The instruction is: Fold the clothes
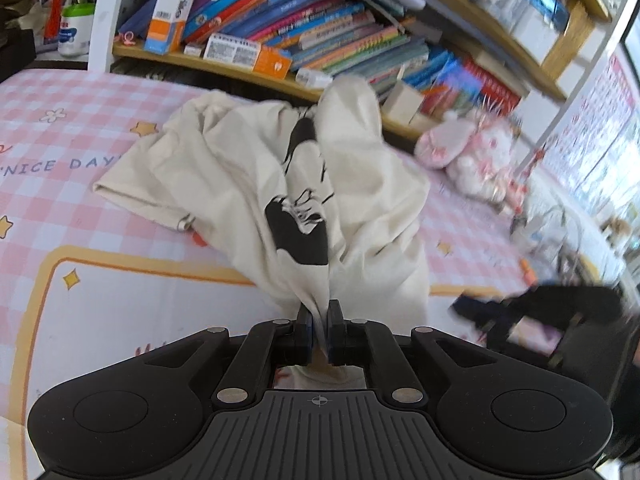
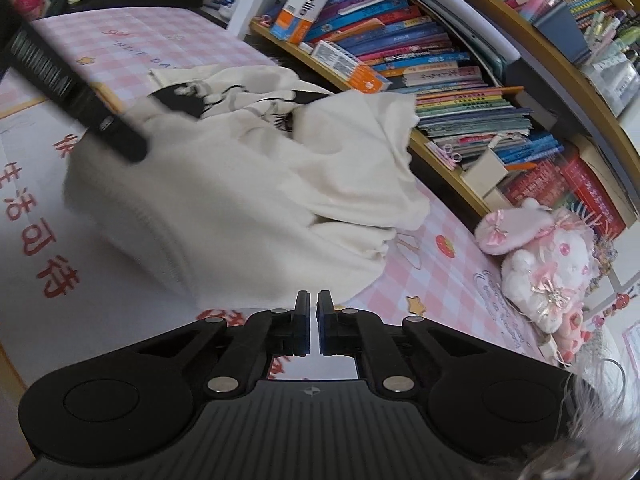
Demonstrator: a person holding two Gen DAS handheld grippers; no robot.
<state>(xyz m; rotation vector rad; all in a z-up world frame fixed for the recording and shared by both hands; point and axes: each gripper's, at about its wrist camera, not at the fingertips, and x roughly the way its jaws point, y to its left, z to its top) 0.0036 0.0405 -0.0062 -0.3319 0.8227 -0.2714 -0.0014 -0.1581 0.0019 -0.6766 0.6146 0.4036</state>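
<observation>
A cream T-shirt point(image 1: 240, 168) with a black print lies crumpled on the pink checked bed cover point(image 1: 60, 96). My left gripper point(image 1: 319, 308) is shut on a bunched edge of the shirt, and the cloth rises from the bed to its jaws. In the right wrist view the same T-shirt point(image 2: 260, 184) spreads ahead, with the left gripper point(image 2: 132, 148) reaching in from the upper left to the lifted cloth. My right gripper point(image 2: 313, 298) is shut with nothing between its fingers, just short of the shirt's near edge. It appears as a blurred black shape point(image 1: 560, 312) to the right in the left wrist view.
A wooden bookshelf point(image 1: 280, 28) packed with books runs along the far side of the bed. A pink and white plush toy point(image 2: 540, 264) lies on the bed to the right. A white panel with red characters point(image 2: 40, 200) covers the near left of the bed.
</observation>
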